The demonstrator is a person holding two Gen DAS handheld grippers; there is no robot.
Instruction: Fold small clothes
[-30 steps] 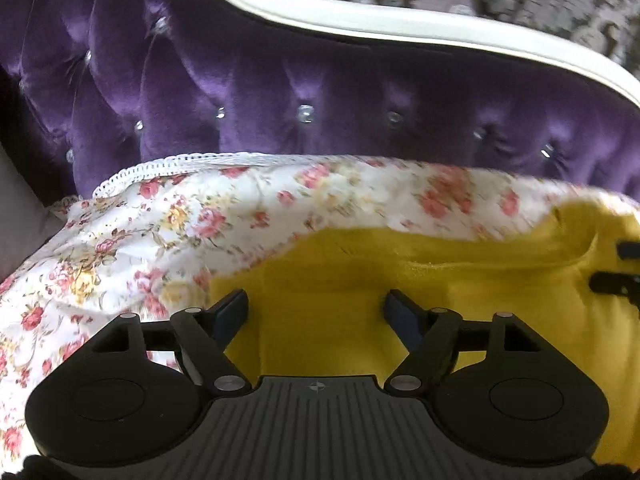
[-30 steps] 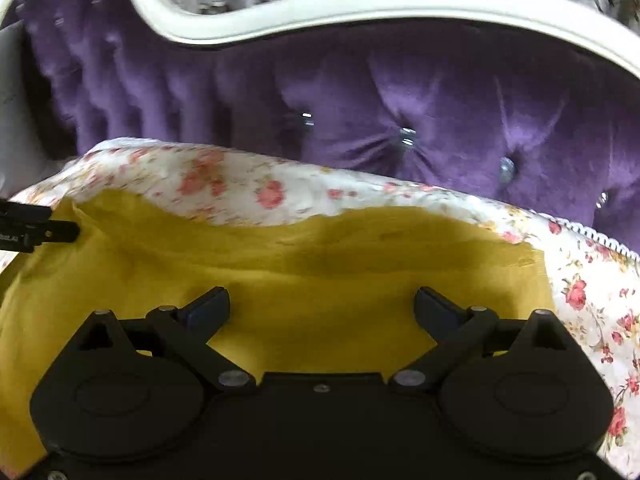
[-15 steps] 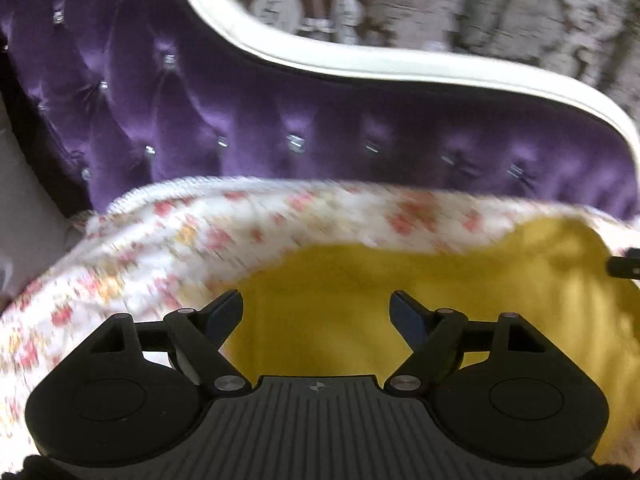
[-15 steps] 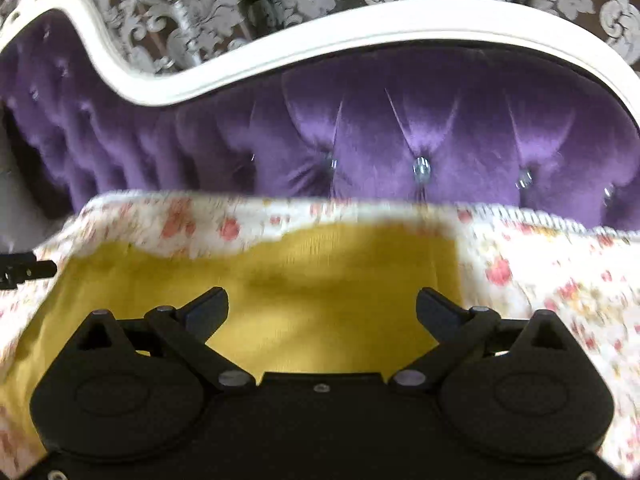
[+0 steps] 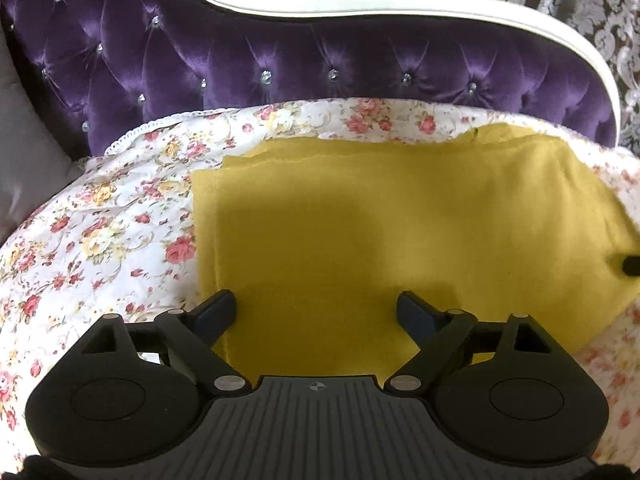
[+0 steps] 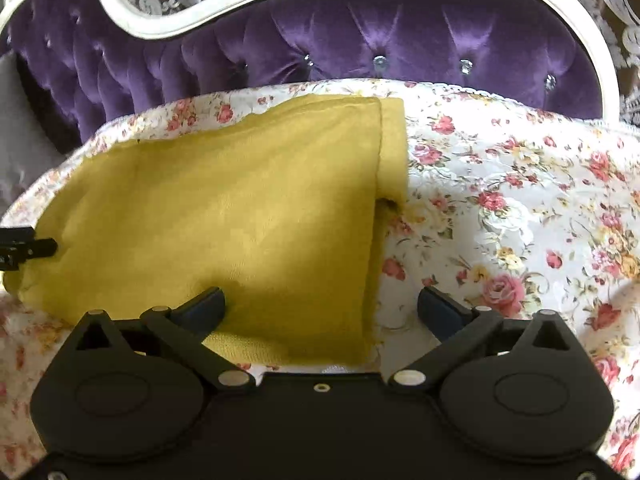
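Ahead of both sets of jaws, on a white quilted bedcover with a rose print (image 5: 120,216), lies one mustard-yellow knitted garment (image 5: 400,232), spread as a flat, roughly rectangular panel. Its doubled edges suggest at least one fold is done; further halving likely remains. The left gripper (image 5: 316,308) has just been opening its jaws, which stand wide apart over the garment's near portion, gripping nothing. The right gripper (image 6: 320,306) is likewise spread and empty, the garment's right edge passing between its jaws. Count: one garment, one bedcover, two grippers, one purple tufted velvet headboard (image 6: 360,32) beyond the fingertips.
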